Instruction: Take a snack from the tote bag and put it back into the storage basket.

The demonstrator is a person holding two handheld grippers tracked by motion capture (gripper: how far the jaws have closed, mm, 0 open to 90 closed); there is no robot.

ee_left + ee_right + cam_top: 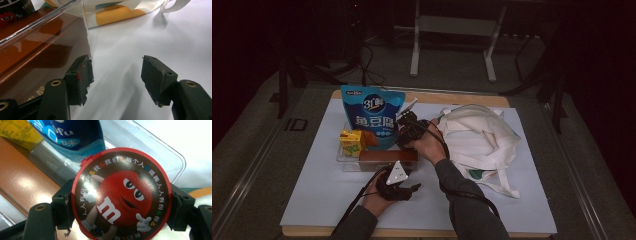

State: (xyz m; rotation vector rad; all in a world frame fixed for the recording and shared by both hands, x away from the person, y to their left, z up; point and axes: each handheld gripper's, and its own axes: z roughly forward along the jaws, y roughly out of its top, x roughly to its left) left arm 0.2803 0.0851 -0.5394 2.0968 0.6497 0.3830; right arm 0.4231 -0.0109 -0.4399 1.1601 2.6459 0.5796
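A round M&M's tin [121,195], brown with a red rim and a red candy figure on its lid, sits between the jaws of my right gripper [121,206], which is shut on its sides. In the high view my right gripper [411,129] hangs over the right end of a clear plastic bin [346,162]. My left gripper [398,180] rests low at the bin's front right corner. Its pads [80,78] stand open over the white board with nothing between them, the left one close to the clear bin wall [50,37].
The bin holds a blue snack pouch [373,116], a yellow drink carton [351,142] and a long brown box [384,156]. A cream tote bag [479,140] lies crumpled to the right on the white board [322,190]. Dark floor and a metal stand lie beyond.
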